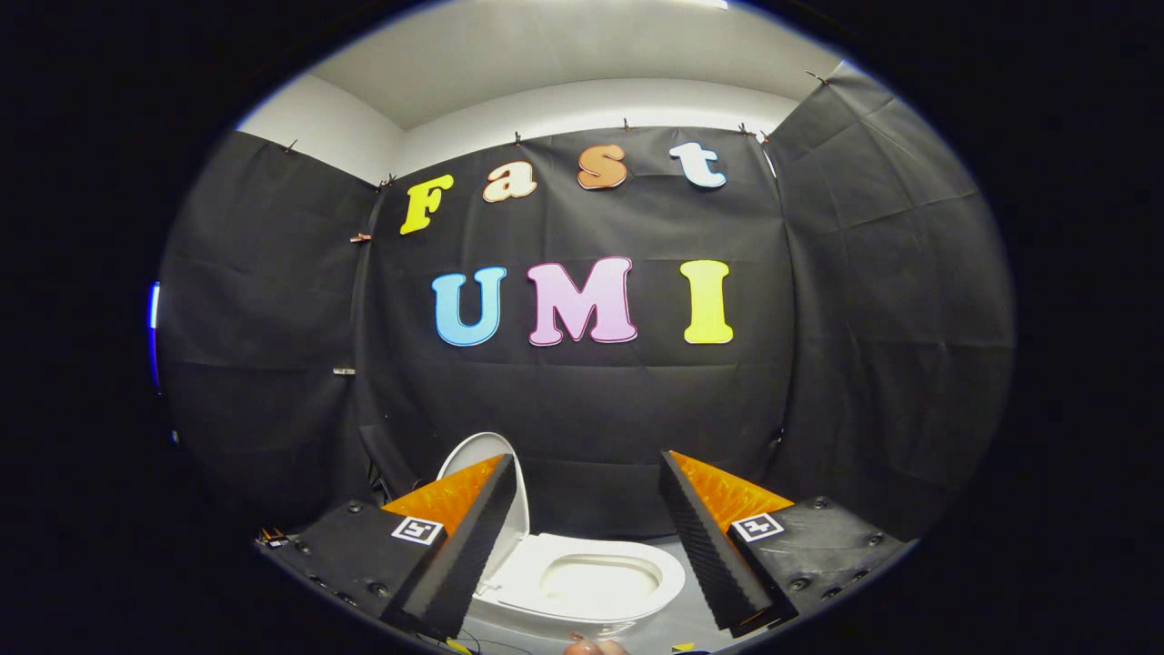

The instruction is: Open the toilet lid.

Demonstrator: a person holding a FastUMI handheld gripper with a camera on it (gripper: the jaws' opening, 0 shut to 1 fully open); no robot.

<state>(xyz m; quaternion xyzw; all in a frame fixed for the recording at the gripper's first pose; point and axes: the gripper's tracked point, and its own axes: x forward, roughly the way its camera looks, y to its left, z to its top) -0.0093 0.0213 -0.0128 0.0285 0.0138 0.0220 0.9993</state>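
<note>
A white toilet [591, 582] stands on the floor below and ahead of me, between my two fingers. Its lid [520, 491] is raised, leaning back and to the left, partly hidden behind my left finger. The seat ring [668, 582] lies flat around the open bowl. My gripper [582, 518] hangs above the toilet, open wide, with nothing between its fingers and touching nothing.
Black cloth walls [582, 409] close in the booth behind and on both sides of the toilet. Grey floor [673, 628] shows around the toilet base. A small part of a hand [593, 648] shows just below the toilet's near edge.
</note>
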